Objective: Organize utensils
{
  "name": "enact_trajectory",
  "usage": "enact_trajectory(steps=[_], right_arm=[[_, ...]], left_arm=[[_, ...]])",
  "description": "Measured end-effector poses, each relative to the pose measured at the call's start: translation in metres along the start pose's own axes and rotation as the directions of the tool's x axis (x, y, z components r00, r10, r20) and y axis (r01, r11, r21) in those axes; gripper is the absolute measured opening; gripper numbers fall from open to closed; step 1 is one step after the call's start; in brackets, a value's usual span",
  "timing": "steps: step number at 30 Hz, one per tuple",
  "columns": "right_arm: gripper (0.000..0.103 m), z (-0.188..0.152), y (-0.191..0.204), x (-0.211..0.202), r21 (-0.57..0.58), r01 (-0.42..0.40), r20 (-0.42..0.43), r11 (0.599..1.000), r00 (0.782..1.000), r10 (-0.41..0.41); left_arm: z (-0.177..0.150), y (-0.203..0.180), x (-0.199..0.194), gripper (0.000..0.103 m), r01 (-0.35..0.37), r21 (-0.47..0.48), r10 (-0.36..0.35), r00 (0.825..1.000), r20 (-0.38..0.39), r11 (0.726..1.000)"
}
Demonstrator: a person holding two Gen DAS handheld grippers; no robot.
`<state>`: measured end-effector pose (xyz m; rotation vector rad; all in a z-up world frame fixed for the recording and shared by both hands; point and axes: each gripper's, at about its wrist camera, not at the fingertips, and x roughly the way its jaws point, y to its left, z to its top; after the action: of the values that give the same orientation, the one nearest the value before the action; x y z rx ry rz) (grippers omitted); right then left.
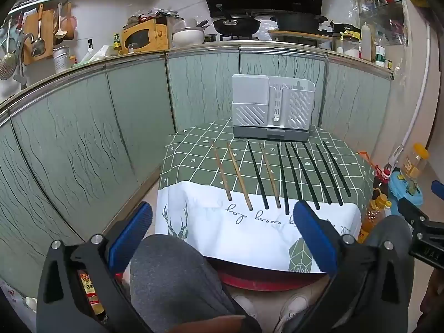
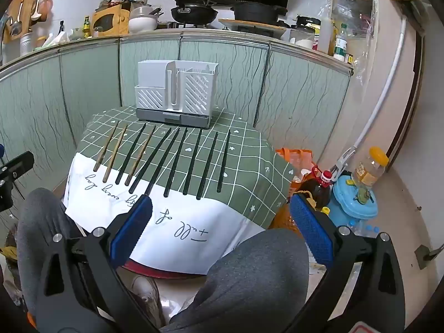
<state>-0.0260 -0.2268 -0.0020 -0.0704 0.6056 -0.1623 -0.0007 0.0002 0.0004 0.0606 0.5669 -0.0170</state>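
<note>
Three wooden chopsticks (image 1: 221,171) (image 2: 106,147) and several black chopsticks (image 1: 302,173) (image 2: 191,162) lie side by side on a small table with a green checked cloth (image 1: 194,149) (image 2: 249,172). A white slotted utensil holder (image 1: 273,107) (image 2: 176,92) stands at the table's far edge. My left gripper (image 1: 222,211) is open and empty, held before the table's near edge above my knees. My right gripper (image 2: 220,204) is open and empty, also short of the near edge. The right gripper's body shows in the left wrist view (image 1: 421,222).
Green-fronted kitchen cabinets (image 1: 83,144) (image 2: 299,88) run behind and left of the table, close to it. Oil bottles (image 2: 319,186) (image 1: 373,216), a blue container (image 2: 355,202) and a jar (image 2: 370,169) stand on the floor to the right. My grey-trousered legs (image 1: 172,277) are under the grippers.
</note>
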Motion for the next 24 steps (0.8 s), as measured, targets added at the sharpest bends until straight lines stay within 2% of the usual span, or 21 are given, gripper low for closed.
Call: enact_trajectory(steps=[7, 12, 24], right_arm=[[0.095, -0.003, 0.0, 0.006, -0.008, 0.001, -0.006, 1.0, 1.0, -0.001], [0.095, -0.004, 0.003, 0.007, -0.008, 0.0, -0.019, 1.0, 1.0, 0.0], [0.095, -0.006, 0.004, 0.013, -0.008, 0.001, -0.039, 1.0, 0.999, -0.002]], left_arm=[[0.001, 0.004, 0.006, 0.099, 0.001, -0.018, -0.001, 1.0, -0.022, 1.0], [-0.005, 0.002, 0.012, 0.099, -0.027, 0.003, 0.027, 0.999, -0.02, 1.0], [-0.013, -0.002, 0.02, 0.099, 0.017, 0.047, -0.015, 0.999, -0.036, 0.999]])
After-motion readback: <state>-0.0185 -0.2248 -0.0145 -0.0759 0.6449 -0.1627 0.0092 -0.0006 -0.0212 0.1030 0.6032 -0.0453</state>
